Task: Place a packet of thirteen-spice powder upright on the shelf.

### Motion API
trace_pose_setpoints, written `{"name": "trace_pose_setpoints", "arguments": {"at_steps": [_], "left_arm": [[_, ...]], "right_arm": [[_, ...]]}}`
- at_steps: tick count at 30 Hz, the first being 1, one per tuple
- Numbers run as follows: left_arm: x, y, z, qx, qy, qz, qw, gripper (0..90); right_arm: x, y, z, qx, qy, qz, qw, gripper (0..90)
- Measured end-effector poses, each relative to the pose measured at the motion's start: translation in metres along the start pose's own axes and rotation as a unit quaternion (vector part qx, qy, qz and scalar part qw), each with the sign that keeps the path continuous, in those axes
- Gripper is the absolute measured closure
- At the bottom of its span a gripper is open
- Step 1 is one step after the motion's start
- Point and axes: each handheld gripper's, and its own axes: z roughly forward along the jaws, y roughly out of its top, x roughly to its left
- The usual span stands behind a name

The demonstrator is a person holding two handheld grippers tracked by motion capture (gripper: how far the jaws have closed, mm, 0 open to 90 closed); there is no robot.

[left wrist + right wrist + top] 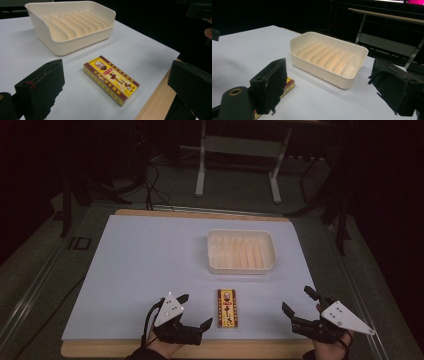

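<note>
Lying flat near the front edge of the desk [150,250], a small rectangular box [227,308] sits between the two tools, apart from both. Its top face is yellow with a dark red border, a small portrait at one end and a column of large red characters running along its length; smaller characters line the border and the side, but none of this print is sharp enough to read, and no brand can be made out. The desk is a light wooden board covered by a pale blue-white sheet, and the box rests on that sheet. Farther back and slightly to the right stands a cream plastic tray [216,251] with a row of raised ribs across its floor; it holds nothing and carries no visible label. The left tool [195,312] rests low at the front edge, its two black jaws spread wide apart and gripping nothing, with the box just beside its tip. In the left gripper view the box [111,79] lies between and beyond the parted jaws, with the tray [60,46] behind it. The right tool [299,301] sits at the front right, released as well, jaws wide and empty. In the right gripper view the tray [317,68] is framed between the jaws, and a corner of the box [288,86] peeks out past the left jaw.
</note>
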Motion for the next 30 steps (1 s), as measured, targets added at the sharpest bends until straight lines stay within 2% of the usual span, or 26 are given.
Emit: {"name": "trace_pose_setpoints", "arguments": {"at_steps": [3, 5, 6, 9, 13, 17, 18, 19, 26, 30], "left_arm": [[-0.005, 0.007, 0.009, 0.008, 0.008, 0.010, 0.9999, 1.6], [-0.008, 0.009, 0.013, 0.008, 0.013, 0.010, 0.9998, 1.6], [-0.010, 0.010, 0.015, 0.010, 0.022, 0.010, 0.9997, 1.6], [-0.014, 0.013, 0.024, 0.023, 0.032, 0.009, 0.9992, 1.6], [-0.015, 0.015, 0.036, 0.040, 0.047, -0.016, 0.9980, 1.6], [-0.015, 0.016, 0.044, 0.045, 0.062, -0.033, 0.9965, 1.7], [-0.015, 0.016, 0.046, 0.048, 0.060, -0.040, 0.9963, 1.7], [-0.016, 0.017, 0.048, 0.047, 0.067, -0.042, 0.9957, 1.7], [-0.023, 0.023, 0.060, 0.037, 0.077, -0.050, 0.9951, 1.7], [-0.029, 0.024, 0.070, 0.041, 0.097, -0.051, 0.9931, 1.7]], "right_arm": [[0.000, 0.000, 0.001, 0.000, 0.001, 0.001, 1.0000, 13.8], [0.000, 0.000, 0.001, 0.000, 0.002, 0.000, 1.0000, 13.8], [0.000, 0.000, 0.001, 0.000, 0.002, 0.001, 1.0000, 13.8], [0.001, 0.000, 0.002, 0.001, 0.004, 0.000, 1.0000, 13.8], [0.001, 0.000, 0.002, 0.000, 0.007, 0.000, 1.0000, 13.8], [0.001, 0.001, 0.002, -0.002, 0.008, -0.001, 1.0000, 13.8], [0.001, 0.001, 0.002, -0.003, 0.008, -0.002, 1.0000, 13.8], [0.001, 0.001, 0.002, -0.003, 0.008, -0.002, 1.0000, 13.8], [0.002, 0.001, 0.005, -0.001, 0.012, -0.004, 0.9999, 13.9], [0.003, 0.001, 0.006, 0.000, 0.015, -0.004, 0.9999, 13.9]]}}
